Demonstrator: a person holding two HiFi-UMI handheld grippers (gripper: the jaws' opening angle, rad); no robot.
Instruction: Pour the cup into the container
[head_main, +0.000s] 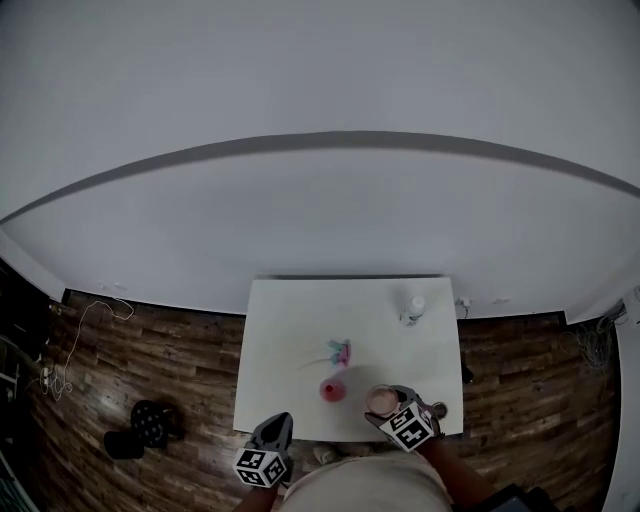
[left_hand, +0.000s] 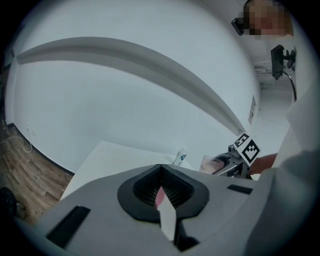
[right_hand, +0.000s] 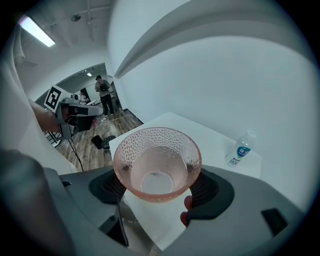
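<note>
In the right gripper view a pink dimpled translucent cup sits between my right gripper's pads, mouth toward the camera, and I see nothing inside it. From the head view that cup hangs over the table's front right part with the right gripper shut on it. A small red container stands on the table just left of the cup; a sliver of it shows under the cup. My left gripper hovers at the table's front edge, jaws shut and holding nothing.
A white table stands on a wooden floor. A clear water bottle stands at its back right. A pink and teal object lies mid-table behind the red container. A dark object sits on the floor at the left.
</note>
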